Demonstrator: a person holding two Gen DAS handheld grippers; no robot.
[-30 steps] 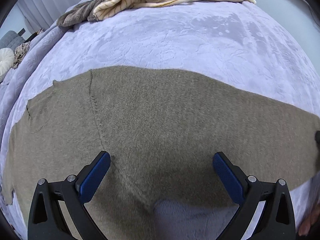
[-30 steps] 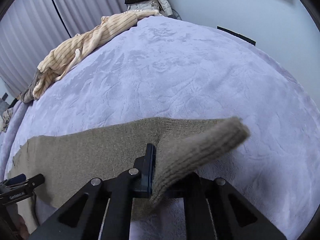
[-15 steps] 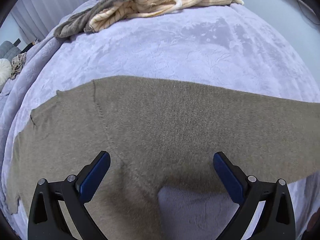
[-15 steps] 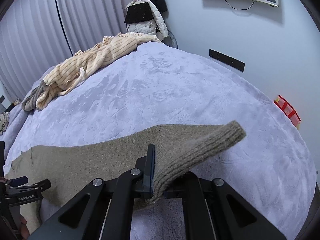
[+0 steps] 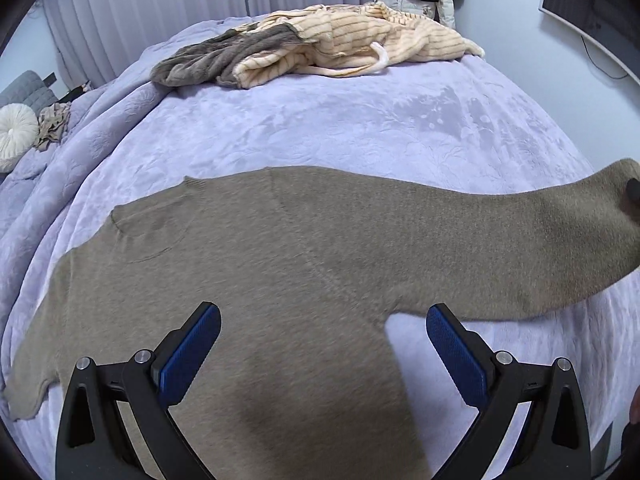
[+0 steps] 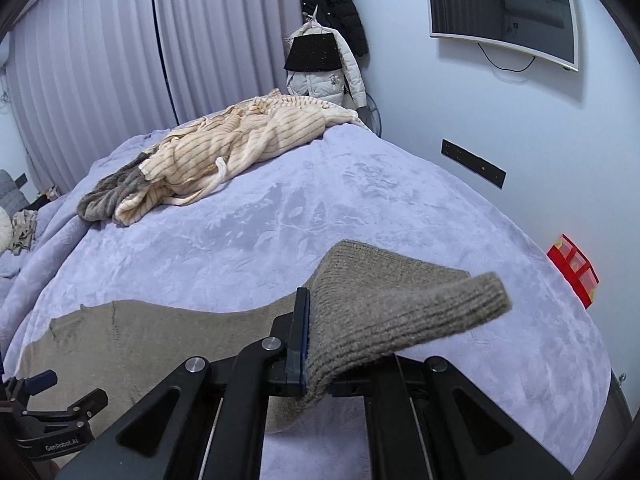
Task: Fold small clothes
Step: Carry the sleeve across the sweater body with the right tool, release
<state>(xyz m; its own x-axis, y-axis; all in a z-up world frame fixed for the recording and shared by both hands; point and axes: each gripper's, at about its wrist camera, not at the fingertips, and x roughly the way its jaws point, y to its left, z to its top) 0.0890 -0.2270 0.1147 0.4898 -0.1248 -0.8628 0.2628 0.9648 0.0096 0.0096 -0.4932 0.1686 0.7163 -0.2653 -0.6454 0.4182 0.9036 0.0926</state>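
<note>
A taupe knit sweater (image 5: 288, 264) lies spread flat on the lavender bed cover (image 5: 360, 120). My left gripper (image 5: 320, 340) is open and empty, its blue pads (image 5: 188, 350) hovering over the sweater's body near the armpit. My right gripper (image 6: 316, 344) is shut on the sweater's sleeve cuff (image 6: 420, 312) and holds it lifted off the bed, the ribbed end flopping to the right. The raised sleeve (image 5: 560, 232) also shows at the right edge of the left wrist view.
A pile of cream striped and grey clothes (image 6: 224, 152) lies at the far side of the bed. Curtains, hanging jackets (image 6: 324, 56) and a wall screen (image 6: 504, 20) stand behind. A red box (image 6: 574, 276) sits past the bed's right edge.
My right gripper has lifted the sleeve cuff higher off the bed. Both cameras have risen and tilted up, so more of the room shows. My left gripper stayed open above the sweater.
</note>
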